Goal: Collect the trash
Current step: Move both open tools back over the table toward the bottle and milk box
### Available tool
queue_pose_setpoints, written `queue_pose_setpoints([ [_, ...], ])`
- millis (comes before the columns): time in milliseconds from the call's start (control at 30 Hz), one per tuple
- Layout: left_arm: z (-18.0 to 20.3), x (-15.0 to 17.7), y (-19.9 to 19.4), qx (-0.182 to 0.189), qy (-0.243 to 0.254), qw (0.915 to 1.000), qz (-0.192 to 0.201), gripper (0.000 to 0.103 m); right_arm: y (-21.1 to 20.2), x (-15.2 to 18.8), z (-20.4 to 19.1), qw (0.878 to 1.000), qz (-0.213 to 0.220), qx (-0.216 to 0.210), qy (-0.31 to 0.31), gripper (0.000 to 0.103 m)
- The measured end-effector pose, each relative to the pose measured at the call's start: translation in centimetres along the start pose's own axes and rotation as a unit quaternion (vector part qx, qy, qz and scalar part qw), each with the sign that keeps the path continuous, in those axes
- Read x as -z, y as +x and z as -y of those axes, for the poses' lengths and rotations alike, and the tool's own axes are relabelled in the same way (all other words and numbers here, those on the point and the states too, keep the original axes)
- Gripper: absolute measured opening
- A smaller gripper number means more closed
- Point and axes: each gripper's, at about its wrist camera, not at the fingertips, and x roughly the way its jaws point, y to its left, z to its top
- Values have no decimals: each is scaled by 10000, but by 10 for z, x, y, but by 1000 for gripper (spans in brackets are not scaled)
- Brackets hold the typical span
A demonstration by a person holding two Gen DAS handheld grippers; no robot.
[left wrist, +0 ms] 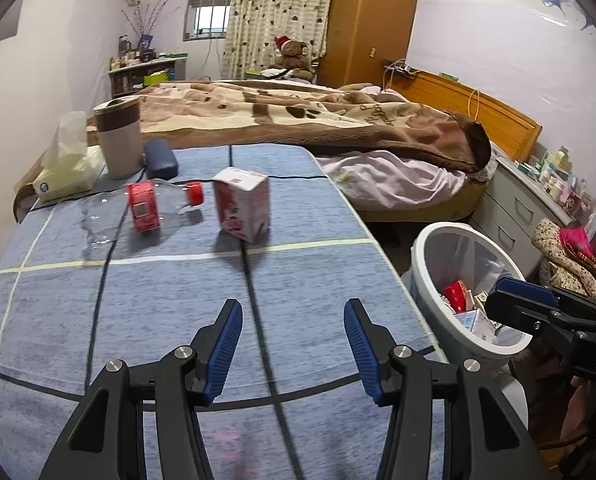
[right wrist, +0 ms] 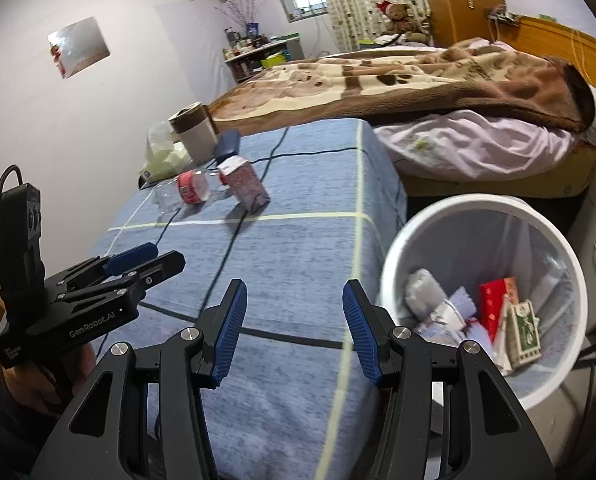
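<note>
Bench (left wrist: 318, 280): blue checked cloth.
Bin (right wrist: 394, 256): white, beside bench, wrappers inside.
Bottle (left wrist: 141, 208): lying on bench, near carton.
Carton (left wrist: 243, 204): upright on bench.
Left tool (left wrist: 293, 320): released, empty.
Right tool (right wrist: 293, 304): released, empty.

Your right gripper (right wrist: 293, 324) hangs with jaws apart and nothing between them, above the blue checked cloth (right wrist: 298, 252). The white bin (right wrist: 454, 216) sits just right of it, holding wrappers. Farther off, a pink carton (right wrist: 245, 186) stands beside a lying bottle (right wrist: 187, 190).
</note>
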Motion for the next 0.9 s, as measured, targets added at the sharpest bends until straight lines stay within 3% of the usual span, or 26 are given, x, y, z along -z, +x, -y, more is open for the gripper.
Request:
queue_pose_setpoints([
  [900,-68,-17,-15,-237,-201,9993,209,53,24,-38,-47,9961,100,33,-874,52],
])
